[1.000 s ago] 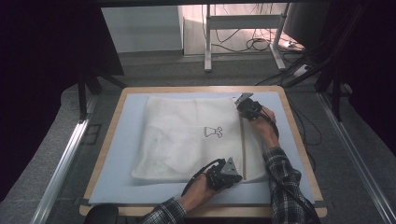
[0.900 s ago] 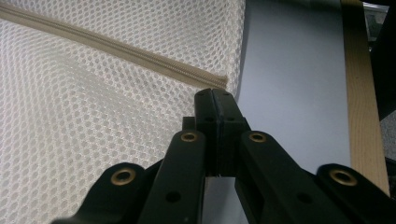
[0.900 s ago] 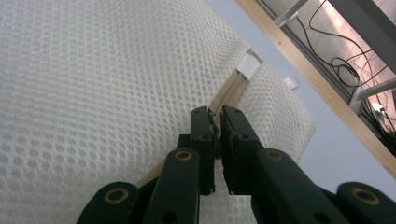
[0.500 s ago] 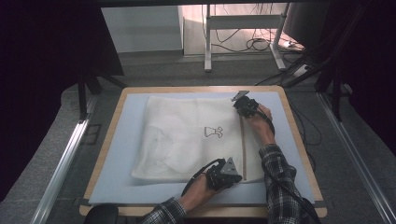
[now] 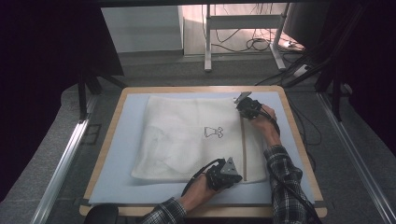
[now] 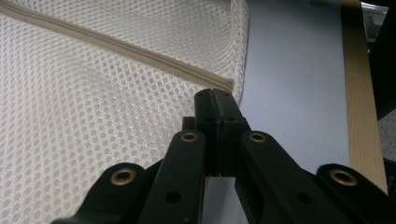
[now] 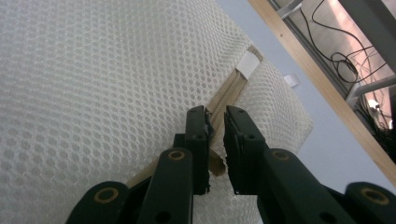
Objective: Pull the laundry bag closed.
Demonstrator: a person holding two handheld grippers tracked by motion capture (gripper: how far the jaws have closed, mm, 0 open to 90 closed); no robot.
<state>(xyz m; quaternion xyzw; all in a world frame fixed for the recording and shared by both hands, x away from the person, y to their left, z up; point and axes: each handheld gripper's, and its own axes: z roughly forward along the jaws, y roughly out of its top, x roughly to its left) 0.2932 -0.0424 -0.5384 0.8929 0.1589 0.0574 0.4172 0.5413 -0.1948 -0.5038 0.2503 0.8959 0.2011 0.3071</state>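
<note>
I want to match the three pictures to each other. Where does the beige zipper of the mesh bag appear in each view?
High view: the zipper runs up the right part of the mesh bag, between the two hand-held grippers.
Left gripper view: it crosses the upper left diagonally and ends just above the closed jaws.
Right gripper view: it runs from the white tab down between the slightly parted jaws.
Shared landmark: the wooden table edge.
</note>
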